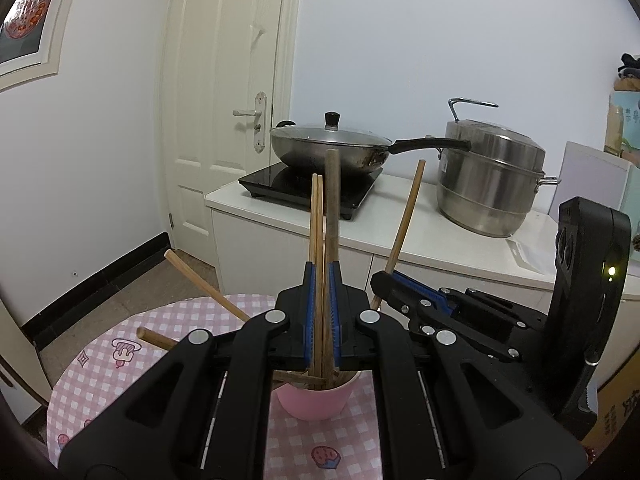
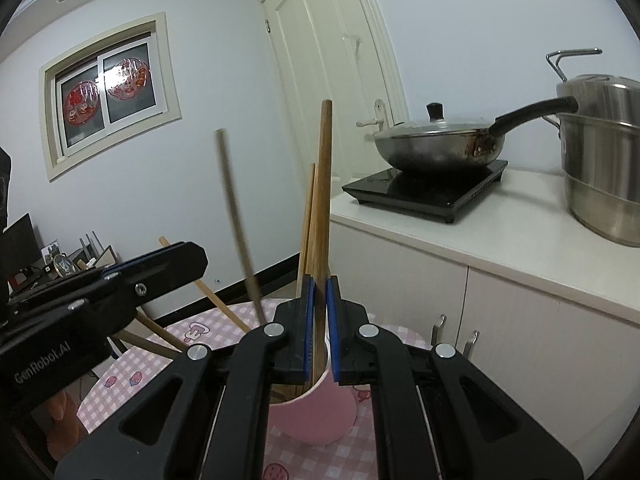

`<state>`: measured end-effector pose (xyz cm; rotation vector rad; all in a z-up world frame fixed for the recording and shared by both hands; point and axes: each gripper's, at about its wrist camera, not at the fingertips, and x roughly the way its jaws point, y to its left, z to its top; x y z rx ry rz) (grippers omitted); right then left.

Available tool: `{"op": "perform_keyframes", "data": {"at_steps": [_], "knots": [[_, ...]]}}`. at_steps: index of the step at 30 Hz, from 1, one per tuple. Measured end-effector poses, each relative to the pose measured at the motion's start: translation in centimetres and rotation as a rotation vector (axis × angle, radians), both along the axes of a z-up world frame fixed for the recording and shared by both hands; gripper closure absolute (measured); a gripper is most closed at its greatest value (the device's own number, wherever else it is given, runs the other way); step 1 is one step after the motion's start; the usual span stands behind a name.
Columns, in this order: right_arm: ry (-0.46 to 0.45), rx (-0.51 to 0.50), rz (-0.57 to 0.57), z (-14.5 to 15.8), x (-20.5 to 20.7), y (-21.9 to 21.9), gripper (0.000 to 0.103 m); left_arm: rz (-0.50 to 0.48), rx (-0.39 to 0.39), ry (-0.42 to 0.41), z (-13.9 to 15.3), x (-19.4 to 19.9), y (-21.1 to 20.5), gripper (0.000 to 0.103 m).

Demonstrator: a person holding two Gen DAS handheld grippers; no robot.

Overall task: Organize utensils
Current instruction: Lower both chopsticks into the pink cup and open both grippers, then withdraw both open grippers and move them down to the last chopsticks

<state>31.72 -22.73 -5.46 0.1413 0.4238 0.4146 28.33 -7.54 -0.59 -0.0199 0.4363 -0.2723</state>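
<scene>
Left wrist view: the left gripper (image 1: 323, 280) has its jaws clamped on a pair of chopsticks (image 1: 316, 220) standing in the pink cup (image 1: 316, 400). The right gripper (image 2: 320, 292) pinches a thicker wooden stick (image 2: 323, 200) above that cup on the checked desk (image 1: 160, 340).

Pink cup (image 1: 316, 400) on a pink-and-white checked cloth (image 1: 120, 368); brown wooden sticks (image 1: 331, 208); black fingers (image 1: 308, 280) with blue pads.

A pink cup (image 1: 314, 398) is standing upright on the checked cloth, holding wooden chopsticks (image 1: 316, 264) and a thicker stick (image 1: 331, 216). Most are rising near upright; two more (image 1: 206, 286) are leaning far out to the left.
</scene>
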Motion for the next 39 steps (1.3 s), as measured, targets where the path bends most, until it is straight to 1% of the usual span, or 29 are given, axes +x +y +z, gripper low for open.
{"op": "perform_keyframes", "data": {"at_steps": [9, 15, 22, 24, 29, 30, 31, 33, 34, 39], "knots": [[0.03, 0.021, 0.009, 0.0, -0.2, -0.3, 0.097, -0.001, -0.01, 0.034, 0.1, 0.3, 0.2, 0.095], [0.045, 0.054, 0.0, 0.5, -0.7, -0.8, 0.096, -0.008, -0.023, 0.055, 0.4, 0.1, 0.1, 0.095], [0.06, 0.085, -0.019, 1.3, -1.7, -2.0, 0.085, -0.018, -0.043, 0.077, 1.2, -0.6, 0.3, 0.095], [0.065, 0.092, -0.023, 1.5, -2.2, -2.3, 0.084, -0.018, -0.054, 0.08, 1.6, -1.0, 0.4, 0.095], [0.075, 0.105, -0.015, 2.1, -3.9, -2.7, 0.082, -0.011, -0.065, 0.057, 3.0, -2.7, 0.7, 0.095], [0.078, 0.109, -0.011, 2.2, -4.3, -2.7, 0.081, -0.01, -0.065, 0.053, 3.2, -3.0, 0.7, 0.093], [0.081, 0.112, -0.007, 2.3, -4.7, -2.7, 0.079, -0.008, -0.066, 0.045, 3.7, -3.7, 0.9, 0.087], [0.084, 0.114, 0.0, 2.6, -5.6, -2.5, 0.078, 0.01, -0.078, 0.007, 4.4, -5.0, 1.5, 0.034], [0.086, 0.115, 0.004, 2.7, -5.9, -2.4, 0.078, 0.024, -0.087, -0.024, 4.8, -5.9, 1.9, 0.034], [0.105, 0.097, 0.041, 3.0, -8.1, -1.2, 0.075, 0.039, -0.075, -0.056, 6.1, -9.0, 3.7, 0.033]]}}
